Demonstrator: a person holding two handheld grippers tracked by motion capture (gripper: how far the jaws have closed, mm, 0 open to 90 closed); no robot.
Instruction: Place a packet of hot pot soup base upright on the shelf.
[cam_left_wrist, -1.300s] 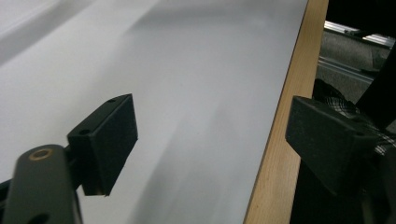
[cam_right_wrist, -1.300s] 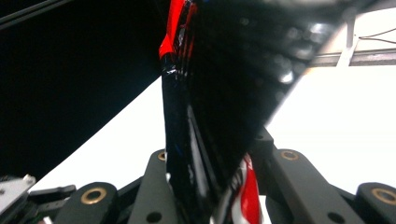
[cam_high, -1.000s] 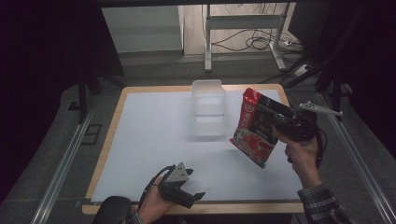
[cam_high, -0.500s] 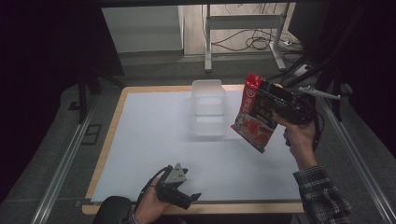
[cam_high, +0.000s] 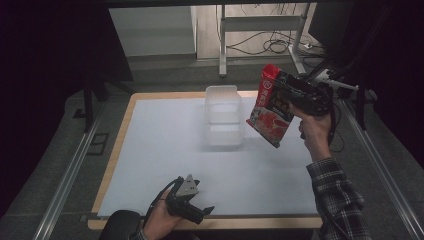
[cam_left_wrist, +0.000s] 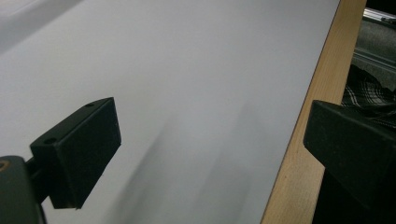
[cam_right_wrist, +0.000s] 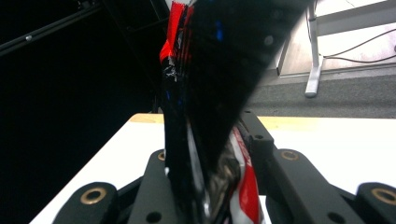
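Note:
My right gripper (cam_high: 287, 102) holds a red snack bag (cam_high: 270, 107) in the air, just right of a clear plastic container (cam_high: 223, 115) at the back middle of the white table (cam_high: 165, 140). In the right gripper view the bag (cam_right_wrist: 205, 84) stands edge-on, pinched between the two jaws. The left gripper (cam_high: 197, 210) rests low at the table's front edge in a hand, its jaws wide apart. Its own view shows both black fingers (cam_left_wrist: 77, 149) spread over the bare white surface with nothing between them.
The table has a wooden rim (cam_high: 117, 145). Metal rails (cam_high: 65, 175) run along both sides. A desk frame and cables (cam_high: 260, 45) stand on the floor behind the table. A plaid sleeve (cam_high: 337, 200) comes in at the lower right.
The right gripper has lifted the red bag higher and carried it left, toward the clear container. The left gripper has stayed at the front edge.

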